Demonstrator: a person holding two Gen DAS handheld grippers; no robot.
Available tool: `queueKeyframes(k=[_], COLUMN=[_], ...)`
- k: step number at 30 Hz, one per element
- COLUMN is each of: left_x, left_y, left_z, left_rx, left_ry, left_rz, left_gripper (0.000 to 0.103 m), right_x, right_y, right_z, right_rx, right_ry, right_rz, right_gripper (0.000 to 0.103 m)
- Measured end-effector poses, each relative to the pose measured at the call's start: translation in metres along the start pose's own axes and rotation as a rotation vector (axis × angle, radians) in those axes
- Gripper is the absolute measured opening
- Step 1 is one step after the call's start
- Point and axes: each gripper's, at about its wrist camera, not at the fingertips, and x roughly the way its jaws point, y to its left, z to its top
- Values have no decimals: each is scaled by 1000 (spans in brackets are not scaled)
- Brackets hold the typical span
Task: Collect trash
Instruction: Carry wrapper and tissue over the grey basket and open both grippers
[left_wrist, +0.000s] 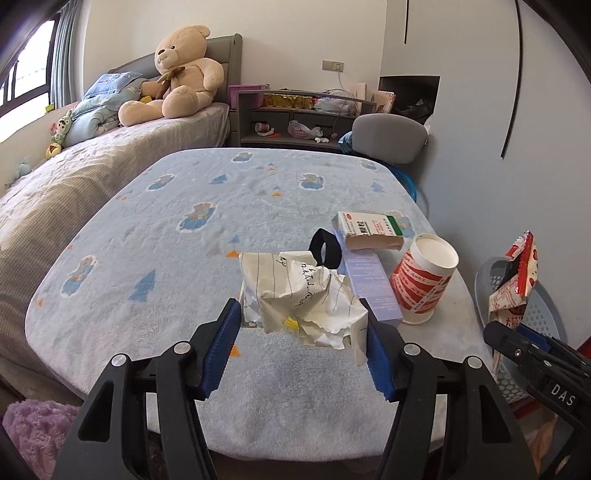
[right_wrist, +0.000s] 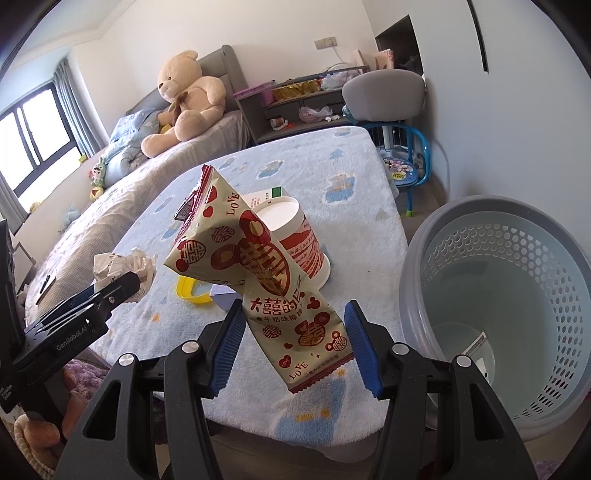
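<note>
Crumpled white lined paper (left_wrist: 306, 295) sits clamped between the blue ribbed pads of the left gripper (left_wrist: 301, 347), lifted just above the fleecy blue surface (left_wrist: 166, 258). The right gripper (right_wrist: 293, 349) pinches a glossy cream-and-red snack wrapper (right_wrist: 258, 273) by its lower end, the wrapper standing up and creased, near the surface's right edge. Just beside that edge, to the right, stands a grey perforated plastic basket (right_wrist: 517, 295), open-topped, with one scrap at its bottom. Behind the paper lie a red-and-white paper cup (left_wrist: 424, 280), a lilac carton (left_wrist: 369, 284), a white medicine box (left_wrist: 369, 229) and a black ring (left_wrist: 325, 251), close together. The surface's left and far parts lie open.
</note>
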Motion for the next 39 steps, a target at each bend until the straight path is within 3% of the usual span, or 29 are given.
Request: queueKeyframes(k=[7,21,28,39], left_x=[-17,3,24,50], left_y=[-50,-179,-222,-256], left_z=[4,8,11,10], left_rx=[61,222,281,352], left_ry=[-20,31,68,124], left_rz=[-85,-276,-297,-284], left_gripper=[61,61,61,62], right_x=[-30,-80,-77,-66], right_y=[-23,-134,-164,-182], right_z=[-3,-4,-4,-2], right_rx=[14,133,197,252], right_ry=[-22,-21,-14,11], right_rz=[-43,-250,-273,-301], right_gripper=[54,54,54,54])
